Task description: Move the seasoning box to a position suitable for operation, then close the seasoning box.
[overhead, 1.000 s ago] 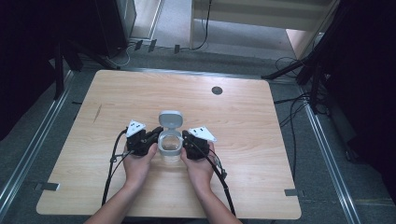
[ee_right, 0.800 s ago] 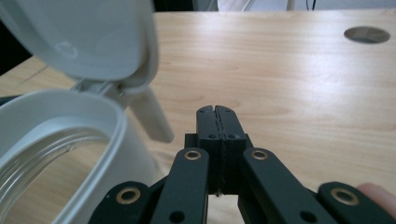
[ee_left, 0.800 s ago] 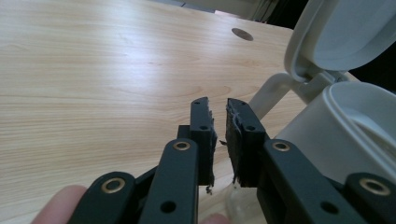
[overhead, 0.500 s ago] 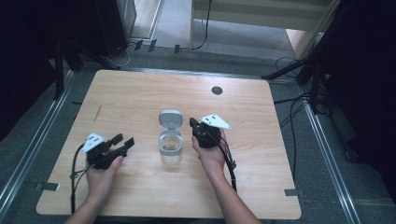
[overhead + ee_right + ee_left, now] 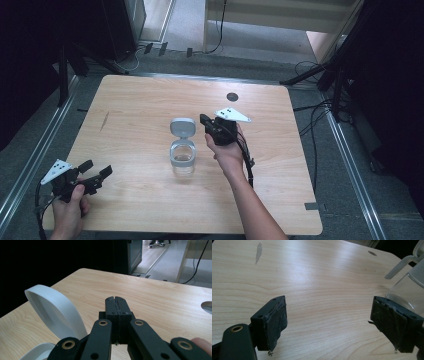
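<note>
From the high view, a clear jar (image 5: 183,159) stands mid-desk (image 5: 140,110), its grey flip lid (image 5: 183,127) swung open and tilted back. The left gripper (image 5: 100,175) sits low by the desk's near left corner, well apart from the jar, jaws spread. The right gripper (image 5: 204,120) hovers just beside the lid, its grey three-cornered plate (image 5: 233,115) on top.

Left gripper view: jaws wide apart over bare wood, the jar's glass wall (image 5: 407,291) at the right edge, and a dark smudge (image 5: 258,252) far off.

Right gripper view: jaws pressed together on nothing, with the lid's white inside (image 5: 53,312) close at left and a desk hole (image 5: 207,307) at right.
</note>
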